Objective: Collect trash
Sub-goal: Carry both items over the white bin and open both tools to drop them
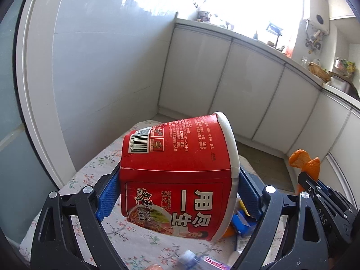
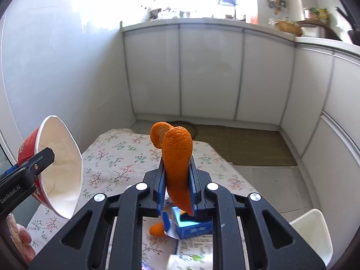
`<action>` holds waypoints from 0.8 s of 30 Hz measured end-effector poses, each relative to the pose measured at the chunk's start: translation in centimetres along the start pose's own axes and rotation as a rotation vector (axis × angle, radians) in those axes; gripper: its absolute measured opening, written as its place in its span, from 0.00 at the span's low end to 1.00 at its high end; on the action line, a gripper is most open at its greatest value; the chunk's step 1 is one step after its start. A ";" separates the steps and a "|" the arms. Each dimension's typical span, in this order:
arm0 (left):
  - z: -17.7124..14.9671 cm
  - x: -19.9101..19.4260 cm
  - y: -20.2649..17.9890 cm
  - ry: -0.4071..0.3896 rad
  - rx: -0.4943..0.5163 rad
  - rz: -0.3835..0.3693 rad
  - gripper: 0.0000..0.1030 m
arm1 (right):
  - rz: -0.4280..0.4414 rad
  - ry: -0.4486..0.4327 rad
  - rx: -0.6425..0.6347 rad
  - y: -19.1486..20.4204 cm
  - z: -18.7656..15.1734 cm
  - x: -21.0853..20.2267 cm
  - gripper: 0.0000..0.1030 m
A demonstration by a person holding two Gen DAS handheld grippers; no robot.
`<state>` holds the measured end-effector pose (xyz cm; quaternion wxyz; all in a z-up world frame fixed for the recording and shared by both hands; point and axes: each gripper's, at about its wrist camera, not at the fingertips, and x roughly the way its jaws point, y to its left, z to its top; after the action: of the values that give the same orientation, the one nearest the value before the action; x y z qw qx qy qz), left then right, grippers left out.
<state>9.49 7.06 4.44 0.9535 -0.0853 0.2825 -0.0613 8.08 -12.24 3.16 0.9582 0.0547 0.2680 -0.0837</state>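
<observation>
My left gripper (image 1: 180, 193) is shut on a red instant-noodle cup (image 1: 177, 168), held on its side above the table with its white rim to the right. From the right wrist view the cup (image 2: 60, 168) shows an empty white inside. My right gripper (image 2: 176, 184) is shut on a long curl of orange peel (image 2: 177, 157), which sticks up between the blue pads. The same peel (image 1: 306, 159) shows at the right of the left wrist view.
Below lies a table with a floral cloth (image 2: 117, 157) carrying a blue carton (image 2: 193, 227), a small peel piece (image 2: 157, 228), wrappers and a tube (image 1: 209, 261). White cabinets (image 2: 209, 74) line the room; a mat (image 2: 245, 146) covers the floor. A white chair (image 2: 312, 231) stands at right.
</observation>
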 end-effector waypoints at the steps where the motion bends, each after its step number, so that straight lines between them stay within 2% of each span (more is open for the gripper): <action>1: -0.2 -0.2 -0.2 -0.003 0.003 -0.007 0.83 | -0.012 -0.010 0.005 -0.5 -0.1 -0.6 0.17; 7: -1.6 -1.4 -2.6 -0.001 0.019 -0.050 0.83 | -0.069 -0.047 0.028 -3.9 -1.0 -3.6 0.17; 12: -2.3 -2.4 -4.7 -0.016 0.036 -0.087 0.83 | -0.104 -0.055 0.049 -6.6 -1.8 -5.5 0.17; 24: -4.3 -3.7 -10.8 0.013 0.107 -0.184 0.83 | -0.206 -0.053 0.097 -13.8 -3.3 -8.5 0.17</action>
<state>3.32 -3.42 4.94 0.9452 -0.0596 0.2760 -0.1641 -3.32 -24.13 3.93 0.9476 0.0709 0.2424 -0.1958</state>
